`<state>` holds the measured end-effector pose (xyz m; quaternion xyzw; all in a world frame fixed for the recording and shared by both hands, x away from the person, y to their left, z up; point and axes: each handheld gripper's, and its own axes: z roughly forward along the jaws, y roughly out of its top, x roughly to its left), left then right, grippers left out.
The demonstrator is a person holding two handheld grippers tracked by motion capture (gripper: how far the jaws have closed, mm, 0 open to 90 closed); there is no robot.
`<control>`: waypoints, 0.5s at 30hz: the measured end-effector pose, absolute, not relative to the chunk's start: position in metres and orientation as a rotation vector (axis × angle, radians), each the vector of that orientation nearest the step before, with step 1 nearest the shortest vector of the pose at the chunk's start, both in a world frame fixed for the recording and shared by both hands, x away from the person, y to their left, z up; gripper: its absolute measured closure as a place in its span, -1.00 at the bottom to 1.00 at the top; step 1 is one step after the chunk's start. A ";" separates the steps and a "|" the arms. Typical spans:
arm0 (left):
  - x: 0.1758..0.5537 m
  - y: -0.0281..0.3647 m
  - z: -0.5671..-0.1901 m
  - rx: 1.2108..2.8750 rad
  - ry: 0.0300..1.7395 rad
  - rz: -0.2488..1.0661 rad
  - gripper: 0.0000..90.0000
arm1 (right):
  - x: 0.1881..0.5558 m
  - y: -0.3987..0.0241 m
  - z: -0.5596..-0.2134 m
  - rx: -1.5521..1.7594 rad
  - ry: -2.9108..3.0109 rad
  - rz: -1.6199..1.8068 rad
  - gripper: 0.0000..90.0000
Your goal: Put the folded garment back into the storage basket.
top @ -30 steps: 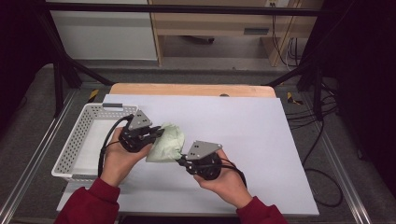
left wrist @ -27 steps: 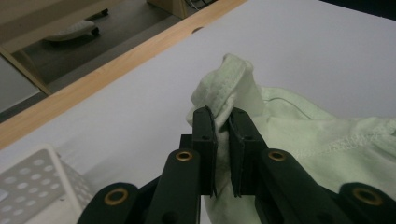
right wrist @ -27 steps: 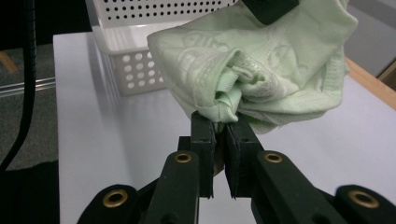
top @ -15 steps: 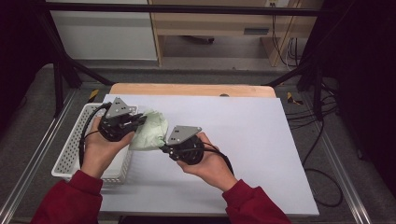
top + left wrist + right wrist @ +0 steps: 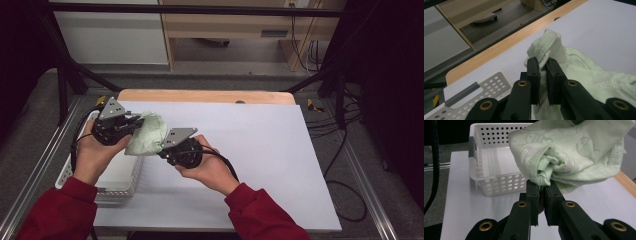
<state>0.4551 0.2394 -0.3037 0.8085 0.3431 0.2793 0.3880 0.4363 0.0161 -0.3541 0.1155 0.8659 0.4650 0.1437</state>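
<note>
High view: green cloth [image 5: 146, 134] above white basket [image 5: 119, 176], on table [image 5: 280, 150].

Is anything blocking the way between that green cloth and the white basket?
Nothing visible does. The green cloth, held by both hand-held grippers, hangs beside the white basket, whose open top looks free.

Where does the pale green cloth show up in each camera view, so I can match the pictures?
High view: the pale green cloth hangs left of centre, between the two hand-held grippers.
Left gripper view: the cloth fills centre and right, pinched by the jaws.
Right gripper view: the cloth bunches at upper centre and right.
Shared landmark: the white perforated basket.
</note>
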 end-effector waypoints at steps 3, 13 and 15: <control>0.456 0.244 -0.303 2.057 0.880 0.716 0.82 | 0.439 0.022 -0.354 0.324 2.501 1.338 0.86; 0.461 0.256 -0.302 2.045 0.911 0.728 0.82 | 0.446 0.037 -0.353 0.302 2.507 1.337 0.86; 0.463 0.258 -0.302 2.046 0.917 0.732 0.82 | 0.448 0.040 -0.353 0.296 2.509 1.337 0.86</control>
